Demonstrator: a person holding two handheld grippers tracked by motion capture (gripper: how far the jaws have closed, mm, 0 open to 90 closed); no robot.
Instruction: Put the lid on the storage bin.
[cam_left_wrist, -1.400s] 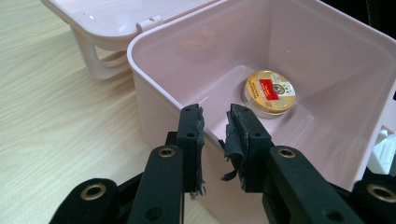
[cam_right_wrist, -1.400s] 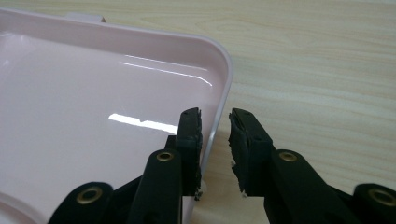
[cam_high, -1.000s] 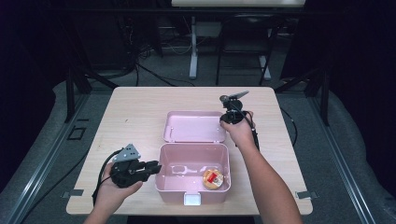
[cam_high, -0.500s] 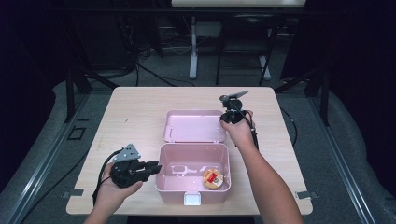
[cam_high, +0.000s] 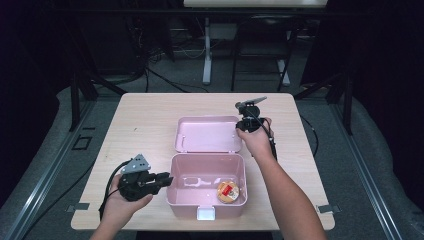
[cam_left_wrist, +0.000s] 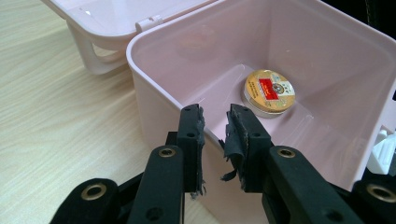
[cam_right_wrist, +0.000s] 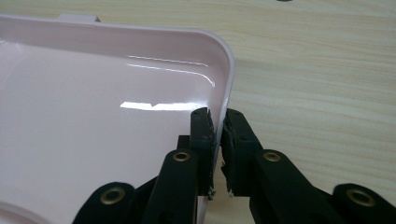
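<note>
we see the pink box open near the front edge of the worktop, its lid laid back flat behind it and a round gold tin in its right front corner. our right claw is clamped on the lid's right rim – the thin wall sits pinched between the pads. our left claw is clamped on the box's left wall – one pad inside, one outside.

Light wooden table, grey floor, dark cables behind
</note>
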